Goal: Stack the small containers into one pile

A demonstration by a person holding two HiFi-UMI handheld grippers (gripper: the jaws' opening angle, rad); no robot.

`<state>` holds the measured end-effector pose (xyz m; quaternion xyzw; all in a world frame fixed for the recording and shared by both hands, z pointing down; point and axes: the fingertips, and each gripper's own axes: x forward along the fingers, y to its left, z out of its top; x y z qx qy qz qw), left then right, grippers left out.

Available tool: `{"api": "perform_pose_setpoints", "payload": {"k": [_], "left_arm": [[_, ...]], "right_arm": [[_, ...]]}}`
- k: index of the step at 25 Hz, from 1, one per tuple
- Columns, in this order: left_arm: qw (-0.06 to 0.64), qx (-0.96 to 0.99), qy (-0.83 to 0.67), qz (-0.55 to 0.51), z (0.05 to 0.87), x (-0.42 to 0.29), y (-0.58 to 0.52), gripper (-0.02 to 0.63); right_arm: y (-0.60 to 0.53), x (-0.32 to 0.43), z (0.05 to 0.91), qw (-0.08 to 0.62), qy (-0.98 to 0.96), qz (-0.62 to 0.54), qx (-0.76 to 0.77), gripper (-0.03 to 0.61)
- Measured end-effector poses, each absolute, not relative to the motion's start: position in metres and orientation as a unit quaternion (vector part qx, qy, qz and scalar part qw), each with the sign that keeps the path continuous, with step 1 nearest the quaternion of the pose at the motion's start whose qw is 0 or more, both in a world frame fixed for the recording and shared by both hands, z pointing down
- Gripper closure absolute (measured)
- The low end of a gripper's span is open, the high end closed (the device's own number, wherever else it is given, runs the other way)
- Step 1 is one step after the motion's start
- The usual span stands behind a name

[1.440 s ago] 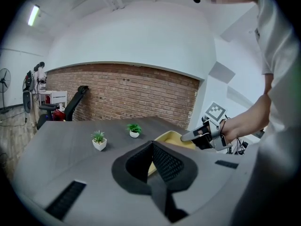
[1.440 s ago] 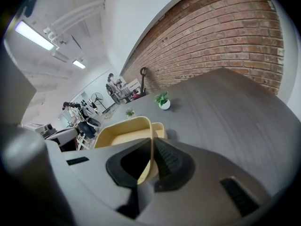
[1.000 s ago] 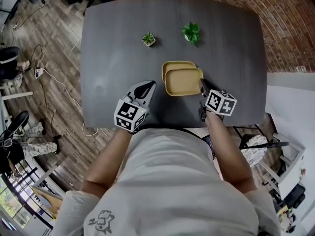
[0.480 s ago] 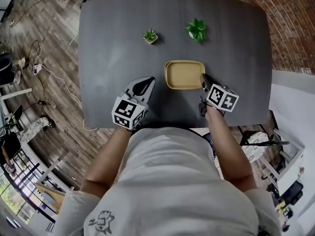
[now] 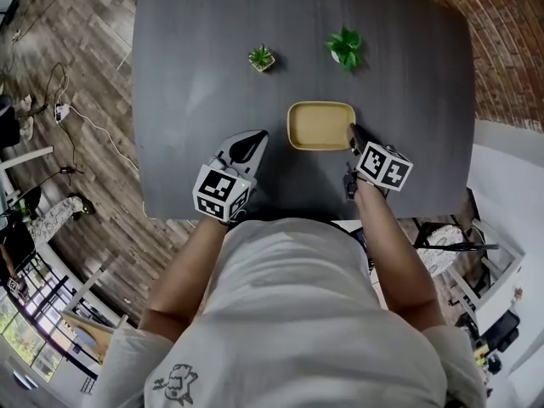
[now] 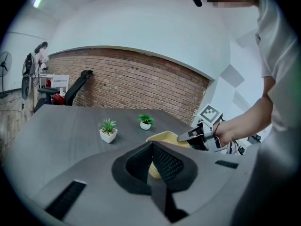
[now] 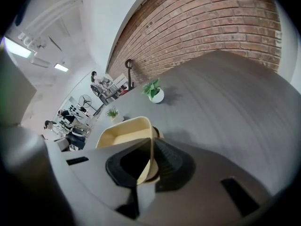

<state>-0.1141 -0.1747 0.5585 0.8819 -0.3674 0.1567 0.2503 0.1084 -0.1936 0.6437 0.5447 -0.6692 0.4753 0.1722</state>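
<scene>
Nested yellow containers [image 5: 320, 126] at mid-counter, right rim pinched between the jaws of the right gripper [image 5: 352, 136]; left gripper [image 5: 247, 145] closed on nothing, just near-left of them. Square black-and-white markers on both cubes. Open dark grey counter [image 5: 187, 75] left and far, two potted plants [image 5: 262, 58] beyond, wood floor [image 5: 76, 83] left, brick wall [image 5: 510, 24] right.

The person wears a light grey short-sleeved T-shirt [image 5: 297, 313] with a small dark line drawing [image 5: 174, 379]. The left gripper [image 5: 255, 136] and right gripper [image 5: 351, 131] have black ribbed pads [image 6: 167, 166]; each bears a white cube [image 5: 223, 192] of black square markers.
</scene>
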Motion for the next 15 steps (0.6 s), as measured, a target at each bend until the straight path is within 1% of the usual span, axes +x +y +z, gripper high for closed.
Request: {"api": "perform_pose_setpoints", "payload": {"k": [5,10,15], "left_arm": [[0.254,0.879,-0.371,0.159,0.5607,-0.1185,-0.1791,0.603],[0.251,0.88,-0.37,0.159,0.5594,-0.1163,-0.1807,0.603],[0.246,0.883,-0.369,0.157,0.5544,-0.1131,-0.178,0.603]], "right_arm": [[-0.1971,0.1076,0.6439,0.174,-0.672,0.473,0.543,0.54],[-0.1968,0.1076,0.6452,0.181,-0.675,0.467,0.541,0.487],[-0.1964,0.1097,0.6375,0.192,-0.692,0.442,0.538,0.471]]}}
